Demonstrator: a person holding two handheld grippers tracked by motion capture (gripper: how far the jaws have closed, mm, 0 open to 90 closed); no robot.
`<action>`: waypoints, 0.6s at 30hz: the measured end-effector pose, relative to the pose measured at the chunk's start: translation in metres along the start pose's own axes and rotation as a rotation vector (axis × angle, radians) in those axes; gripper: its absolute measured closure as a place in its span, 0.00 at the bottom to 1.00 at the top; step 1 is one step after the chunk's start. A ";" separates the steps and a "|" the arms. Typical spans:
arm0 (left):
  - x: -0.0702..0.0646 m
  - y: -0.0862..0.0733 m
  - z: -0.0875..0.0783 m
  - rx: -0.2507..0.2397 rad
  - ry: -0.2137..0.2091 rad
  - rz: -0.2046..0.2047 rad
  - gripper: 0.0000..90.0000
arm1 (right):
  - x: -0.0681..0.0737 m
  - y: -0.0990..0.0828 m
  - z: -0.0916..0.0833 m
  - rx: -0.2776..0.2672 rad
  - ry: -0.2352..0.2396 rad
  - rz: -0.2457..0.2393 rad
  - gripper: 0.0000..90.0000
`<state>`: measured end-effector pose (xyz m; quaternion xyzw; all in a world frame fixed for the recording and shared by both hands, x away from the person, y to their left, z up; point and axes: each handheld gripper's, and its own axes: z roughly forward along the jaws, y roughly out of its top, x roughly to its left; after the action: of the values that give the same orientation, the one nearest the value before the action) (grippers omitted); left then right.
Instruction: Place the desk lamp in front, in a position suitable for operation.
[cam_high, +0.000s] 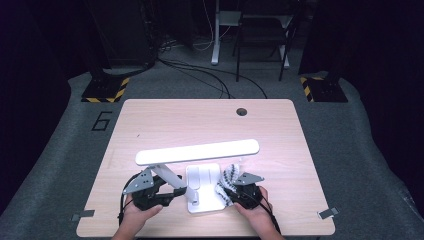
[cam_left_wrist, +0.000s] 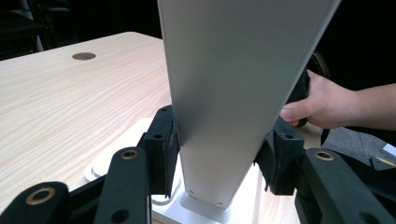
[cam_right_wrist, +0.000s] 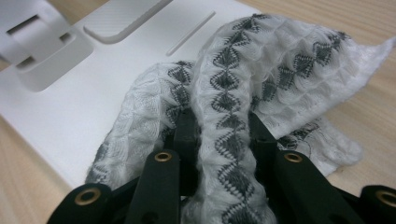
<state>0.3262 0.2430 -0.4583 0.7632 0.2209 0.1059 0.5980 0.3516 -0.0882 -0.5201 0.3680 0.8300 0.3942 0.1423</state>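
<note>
Down near the table's front edge, a white cloth (cam_right_wrist: 261, 79) with a grey diamond pattern lies half on the flat white base (cam_right_wrist: 70, 116) of a desk lamp (cam_high: 197, 151), half on the wooden table (cam_high: 165, 120). Right gripper (cam_right_wrist: 223, 135) pinches a fold of that cloth, jaws pressed close on it. Left gripper (cam_left_wrist: 217, 154) clamps the lamp's slanted arm (cam_left_wrist: 229, 84), one pad against each side. Lamp head lit, lying crosswise above the base. Right hand (cam_left_wrist: 322, 105) visible beyond the arm in the left gripper view. Cable hole (cam_high: 242, 111) sits at the table's far side.
</note>
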 end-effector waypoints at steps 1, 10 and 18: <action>0.000 0.000 -0.001 0.008 0.006 0.002 0.60 | 0.001 -0.001 -0.002 0.011 0.003 -0.002 0.79; -0.001 0.000 -0.001 0.008 0.009 0.002 0.60 | 0.012 -0.013 -0.016 0.017 0.028 -0.051 0.79; -0.001 0.000 -0.001 0.009 0.010 0.003 0.60 | 0.021 -0.025 -0.029 0.017 0.048 -0.064 0.79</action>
<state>0.3255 0.2433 -0.4580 0.7655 0.2232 0.1097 0.5935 0.3095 -0.0994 -0.5193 0.3329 0.8480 0.3908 0.1318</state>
